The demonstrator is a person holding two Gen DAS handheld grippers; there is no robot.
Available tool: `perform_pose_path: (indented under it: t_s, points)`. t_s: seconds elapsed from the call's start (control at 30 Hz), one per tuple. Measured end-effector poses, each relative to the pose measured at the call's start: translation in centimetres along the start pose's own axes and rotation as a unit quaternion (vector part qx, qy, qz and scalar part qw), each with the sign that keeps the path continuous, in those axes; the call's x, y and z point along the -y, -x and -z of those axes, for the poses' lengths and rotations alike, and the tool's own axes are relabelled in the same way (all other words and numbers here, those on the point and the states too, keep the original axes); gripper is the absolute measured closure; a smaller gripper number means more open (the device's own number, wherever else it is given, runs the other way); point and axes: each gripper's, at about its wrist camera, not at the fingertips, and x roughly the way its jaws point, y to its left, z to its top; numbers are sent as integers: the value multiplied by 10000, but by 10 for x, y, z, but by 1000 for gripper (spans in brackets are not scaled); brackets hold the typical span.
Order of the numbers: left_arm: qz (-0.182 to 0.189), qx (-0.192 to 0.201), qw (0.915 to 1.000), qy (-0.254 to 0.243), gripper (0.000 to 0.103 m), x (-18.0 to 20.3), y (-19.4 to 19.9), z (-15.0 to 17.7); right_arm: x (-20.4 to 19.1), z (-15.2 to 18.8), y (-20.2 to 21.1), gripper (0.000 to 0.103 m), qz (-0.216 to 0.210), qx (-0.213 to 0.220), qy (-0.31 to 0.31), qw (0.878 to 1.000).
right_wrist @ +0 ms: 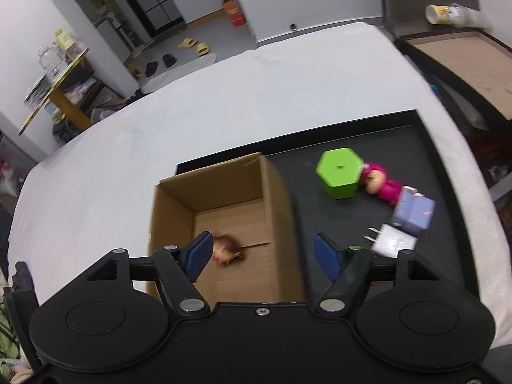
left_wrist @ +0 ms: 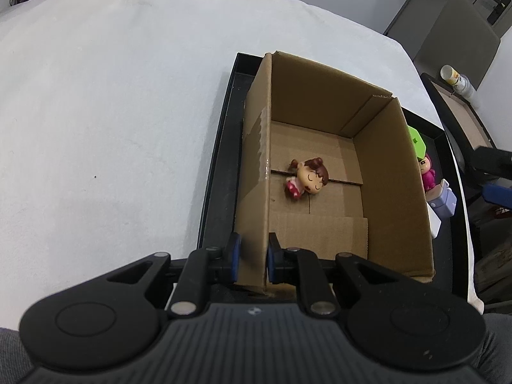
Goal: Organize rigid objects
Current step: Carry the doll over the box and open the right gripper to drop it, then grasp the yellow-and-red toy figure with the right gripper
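Steadying the cardboard box (left_wrist: 320, 166) with my left gripper (left_wrist: 252, 256), I worry it could tip or slide on the black tray (right_wrist: 425, 147) if I pull on that wall. Its jaws are nearly closed, pinching the box's near left wall. My right gripper (right_wrist: 264, 252) hangs wide open above the box's right wall, holding nothing. 1 doll figurine (left_wrist: 305, 177) lies inside; the green hexagon block (right_wrist: 339, 176), pink figurine (right_wrist: 384, 185), purple block (right_wrist: 414, 214) and white charger (right_wrist: 395, 241) wait on the tray.

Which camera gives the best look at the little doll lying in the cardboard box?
The left wrist view: the doll lies sharp and unobstructed on the box floor. In the right wrist view it is blurred and partly hidden behind a finger of the right hand-held gripper.
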Motion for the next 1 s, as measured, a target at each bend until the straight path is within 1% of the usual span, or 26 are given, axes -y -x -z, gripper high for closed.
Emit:
perform_pose_path:
  t_s: [0.17,0.33,0.47,0.67,0.87,1.0]
  points:
    - [-60,36,9999,-108,88,4,0,1,21,4,8,31,145,147,-96,9997]
    - [-124,-20,9998,-139,89,6,-5,1,45,9,10,31,216,246,-298,9990]
    - [-111,-12,9999,-110,89,5,-4,2,64,14,6,31,298,196,-397,9986]
    - [-124,-6,9999,-82,89,5,-3,1,86,23,-10,31,399,-30,-580,9975]
    - [-116,-7,9999,-54,89,4,-3,0,97,32,-29,31,433,-168,-922,9947]
    - [-113,2,9999,-32,89,3,-4,1,101,35,-41,29,512,-232,-1105,9923]
